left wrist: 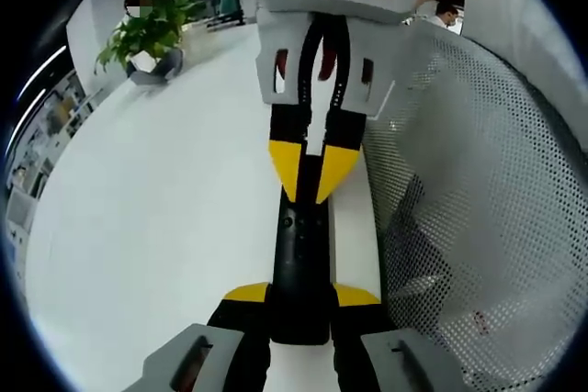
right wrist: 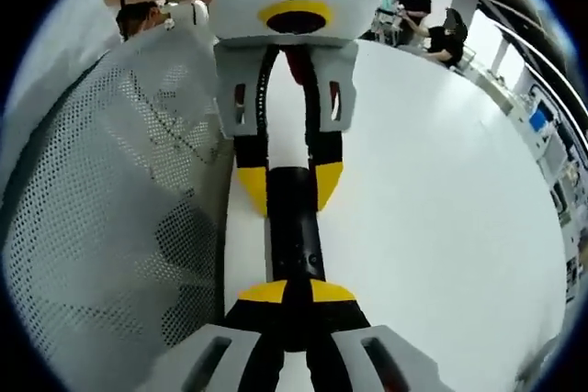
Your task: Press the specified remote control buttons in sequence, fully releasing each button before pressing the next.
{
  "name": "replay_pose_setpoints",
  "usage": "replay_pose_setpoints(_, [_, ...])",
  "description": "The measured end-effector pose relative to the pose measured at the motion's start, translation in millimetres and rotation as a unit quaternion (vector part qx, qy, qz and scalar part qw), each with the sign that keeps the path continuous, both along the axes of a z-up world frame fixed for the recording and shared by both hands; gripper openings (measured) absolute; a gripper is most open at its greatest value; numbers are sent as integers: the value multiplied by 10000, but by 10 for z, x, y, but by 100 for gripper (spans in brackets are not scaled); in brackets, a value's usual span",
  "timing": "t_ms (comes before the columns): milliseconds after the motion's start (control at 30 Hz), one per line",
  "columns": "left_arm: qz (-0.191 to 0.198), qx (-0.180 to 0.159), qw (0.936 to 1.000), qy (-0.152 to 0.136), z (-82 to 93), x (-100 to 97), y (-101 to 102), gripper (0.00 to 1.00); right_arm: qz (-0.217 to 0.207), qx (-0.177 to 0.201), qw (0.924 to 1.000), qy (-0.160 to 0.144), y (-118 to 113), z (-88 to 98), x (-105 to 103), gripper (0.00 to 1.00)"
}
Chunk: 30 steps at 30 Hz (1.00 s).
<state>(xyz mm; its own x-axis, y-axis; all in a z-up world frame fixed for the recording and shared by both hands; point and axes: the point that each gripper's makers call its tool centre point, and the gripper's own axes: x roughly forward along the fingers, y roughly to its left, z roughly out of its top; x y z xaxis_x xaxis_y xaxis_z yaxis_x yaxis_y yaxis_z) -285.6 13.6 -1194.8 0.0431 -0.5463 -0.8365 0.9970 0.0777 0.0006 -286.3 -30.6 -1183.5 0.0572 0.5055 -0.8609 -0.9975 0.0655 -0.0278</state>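
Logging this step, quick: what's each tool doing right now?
Left tool: shut on one end of the black remote.
Right tool: tips together over the remote's other end, pressing or gripping, cannot tell which.

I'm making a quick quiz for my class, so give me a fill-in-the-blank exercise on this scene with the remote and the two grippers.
1. The remote control is coloured ____.
2. The left gripper is shut on one end of the remote, and the right gripper is shut on the ____ end.
3. The tips of both grippers are coloured ____.
4. The potted plant stands on the ____ table.

Missing words: black; other; yellow; white
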Motion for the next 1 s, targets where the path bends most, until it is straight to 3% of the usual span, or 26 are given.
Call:
replay_pose_setpoints(33, [-2, -3, 10000, -1, 0, -1, 0, 23, -168, 5, 9999, 16, -2, -6, -5, 3])
replay_pose_setpoints(167, [-23, -1, 10000, -4, -1, -1, 0, 23, -197, 54, 9998, 11, -4, -5, -5, 4])
replay_pose_setpoints(367, [-13, -20, 10000, -3, -1, 0, 2, 23, 459, 252, 9977, -426, 0, 6, -29, 4])
replay_pose_setpoints(467, [-7, -25, 10000, 0, -2, 1, 1, 23, 187, 341, 9990, -206, 18, 11, -9, 4])
replay_pose_setpoints(667, [-6, -22, 10000, 2, -3, 1, -1, 23, -21, 360, 9993, -98, 58, 10, 14, 3])
replay_pose_setpoints(1000, [65, -78, 9999, 13, 1, 3, -5, 23, 201, 97, 9996, -169, 12, 2, 22, 0])
